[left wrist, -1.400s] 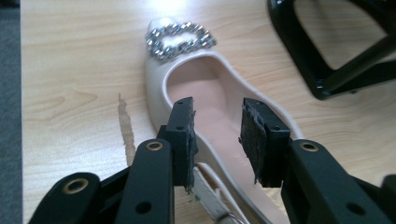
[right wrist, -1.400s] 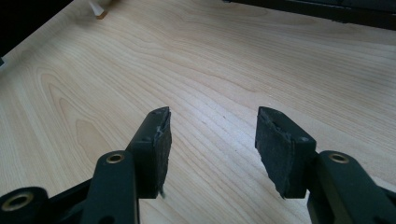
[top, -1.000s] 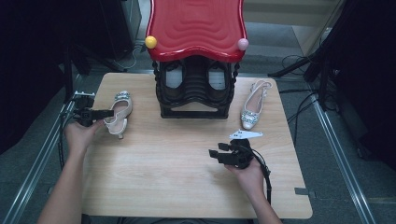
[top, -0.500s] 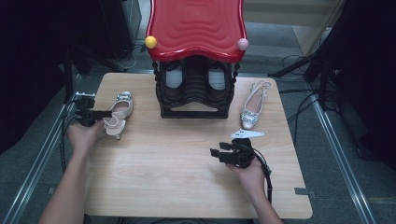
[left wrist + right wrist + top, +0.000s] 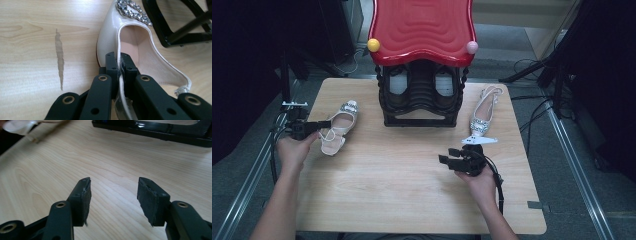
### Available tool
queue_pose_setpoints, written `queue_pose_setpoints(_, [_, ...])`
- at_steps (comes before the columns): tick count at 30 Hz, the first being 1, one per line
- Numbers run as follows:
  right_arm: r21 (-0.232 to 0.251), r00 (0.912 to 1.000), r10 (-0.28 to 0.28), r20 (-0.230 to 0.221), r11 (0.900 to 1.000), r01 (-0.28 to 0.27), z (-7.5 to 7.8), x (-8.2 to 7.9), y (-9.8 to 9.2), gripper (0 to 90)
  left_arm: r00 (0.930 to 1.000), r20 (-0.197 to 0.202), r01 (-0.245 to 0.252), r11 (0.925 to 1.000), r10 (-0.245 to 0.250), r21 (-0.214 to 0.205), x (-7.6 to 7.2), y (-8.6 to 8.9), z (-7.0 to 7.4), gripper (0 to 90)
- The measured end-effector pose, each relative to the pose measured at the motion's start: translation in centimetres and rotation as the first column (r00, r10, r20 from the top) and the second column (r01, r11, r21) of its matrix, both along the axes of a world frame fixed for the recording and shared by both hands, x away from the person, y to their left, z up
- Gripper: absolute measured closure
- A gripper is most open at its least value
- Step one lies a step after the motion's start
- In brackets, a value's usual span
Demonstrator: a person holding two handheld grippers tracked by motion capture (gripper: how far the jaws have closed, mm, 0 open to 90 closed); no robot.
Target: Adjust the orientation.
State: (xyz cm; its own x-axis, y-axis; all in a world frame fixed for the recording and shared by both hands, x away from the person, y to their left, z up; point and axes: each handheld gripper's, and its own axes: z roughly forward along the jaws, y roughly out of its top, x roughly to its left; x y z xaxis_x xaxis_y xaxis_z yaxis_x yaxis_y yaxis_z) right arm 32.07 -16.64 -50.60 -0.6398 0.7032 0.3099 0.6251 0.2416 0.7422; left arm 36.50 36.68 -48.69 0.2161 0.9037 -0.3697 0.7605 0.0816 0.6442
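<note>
**Now: left gripper pinches the shoe's side edge**

Here the cream shoe lies at the table's left side, beside the black rack. The left gripper has just closed, its jaws clamping the shoe's side wall. The right gripper hovers spread over bare wood, near the second shoe.

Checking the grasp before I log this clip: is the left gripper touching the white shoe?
Touching. In the left gripper view the left gripper has its jaws shut on the side rim of the white shoe, the pads pressing it from both sides.
</note>
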Motion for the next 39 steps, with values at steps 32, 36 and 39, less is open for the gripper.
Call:
queue_pose_setpoints(32, [-0.047,0.999,0.023,0.038,0.9987,-0.021,0.3,2.9,1.9,45.0,0.9678,0.011,0.252,0.9666,-0.252,-0.047,-7.1,-9.2,1.8,86.8])
queue_pose_setpoints(36, [-0.049,0.9988,0.033,0.037,0.9983,-0.031,0.4,2.4,1.9,44.8,0.9573,0.016,0.289,0.9565,-0.289,-0.04,-6.8,-10.7,1.7,86.7])
queue_pose_setpoints(39, [-0.038,0.9986,0.037,0.038,0.9986,-0.036,0.4,2.0,1.9,44.8,0.9458,0.015,0.325,0.9451,-0.325,-0.036,-6.3,-11.8,1.5,86.6])
